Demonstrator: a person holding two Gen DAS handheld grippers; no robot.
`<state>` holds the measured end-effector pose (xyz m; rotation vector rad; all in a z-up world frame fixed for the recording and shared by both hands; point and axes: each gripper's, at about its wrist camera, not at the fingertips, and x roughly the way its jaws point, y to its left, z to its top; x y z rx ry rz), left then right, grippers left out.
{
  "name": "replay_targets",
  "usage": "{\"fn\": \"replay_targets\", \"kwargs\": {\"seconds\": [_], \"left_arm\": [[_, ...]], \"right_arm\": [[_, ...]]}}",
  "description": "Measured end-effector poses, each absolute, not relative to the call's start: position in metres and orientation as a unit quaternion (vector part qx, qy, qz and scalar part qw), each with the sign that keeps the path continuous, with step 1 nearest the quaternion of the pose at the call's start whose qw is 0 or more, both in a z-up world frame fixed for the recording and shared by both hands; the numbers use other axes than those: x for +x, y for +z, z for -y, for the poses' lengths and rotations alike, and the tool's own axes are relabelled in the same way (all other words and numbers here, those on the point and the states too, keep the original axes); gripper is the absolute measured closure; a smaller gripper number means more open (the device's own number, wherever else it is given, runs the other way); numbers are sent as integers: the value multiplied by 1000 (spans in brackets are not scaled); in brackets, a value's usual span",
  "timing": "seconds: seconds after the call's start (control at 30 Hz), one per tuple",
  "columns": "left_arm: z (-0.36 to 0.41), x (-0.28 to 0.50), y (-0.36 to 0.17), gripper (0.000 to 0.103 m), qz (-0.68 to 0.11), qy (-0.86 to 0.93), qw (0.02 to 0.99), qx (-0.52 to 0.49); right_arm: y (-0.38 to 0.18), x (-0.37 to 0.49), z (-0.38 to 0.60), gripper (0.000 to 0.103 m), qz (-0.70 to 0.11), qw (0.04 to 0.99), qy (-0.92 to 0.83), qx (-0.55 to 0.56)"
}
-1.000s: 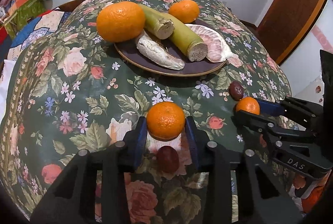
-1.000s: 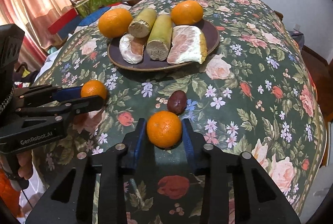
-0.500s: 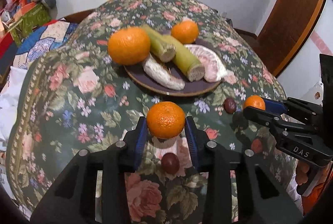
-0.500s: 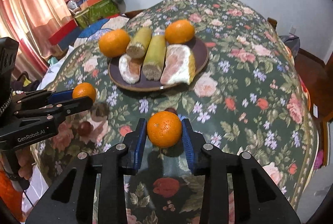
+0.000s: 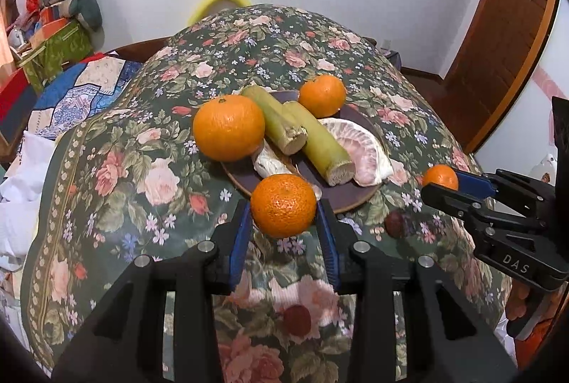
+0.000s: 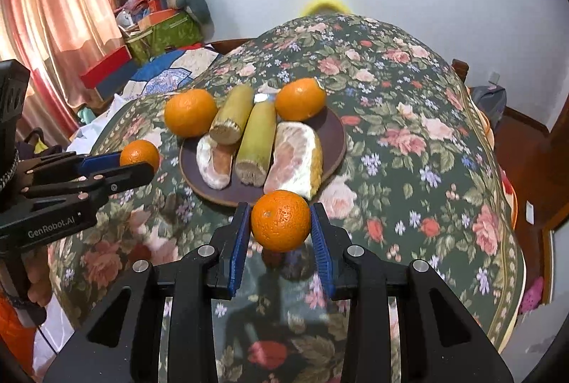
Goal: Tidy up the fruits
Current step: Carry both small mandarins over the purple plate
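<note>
While each hand-held gripper (image 5: 283,217) (image 6: 280,221) grasps one mandarin (image 5: 283,205) (image 6: 281,220), two oranges (image 5: 229,127) (image 5: 322,95) sit on the plate (image 5: 359,196).

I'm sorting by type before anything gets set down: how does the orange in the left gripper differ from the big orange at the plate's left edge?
The orange in the left gripper is clamped between the blue pads, clear of the cloth; the big orange rests at the edge of the plate. The gripped one looks smaller in the right wrist view. The big one touches a green stalk. Both are round, orange and unpeeled.

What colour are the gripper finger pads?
Blue pads, clearest in the right wrist view.
</note>
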<state>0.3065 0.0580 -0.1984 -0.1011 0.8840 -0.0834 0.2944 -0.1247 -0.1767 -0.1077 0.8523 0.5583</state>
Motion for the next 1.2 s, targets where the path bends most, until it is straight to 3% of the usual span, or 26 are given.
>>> {"fn": "replay_targets", "kwargs": {"seconds": [1.07, 1.2], "left_arm": [[-73, 357, -237, 66, -445, -24, 894, -41], [-75, 360, -238, 59, -452, -25, 890, -55]], "right_arm": [[-202, 372, 84, 72, -410, 868, 274, -59], [-203, 374, 85, 69, -412, 866, 278, -57]]}}
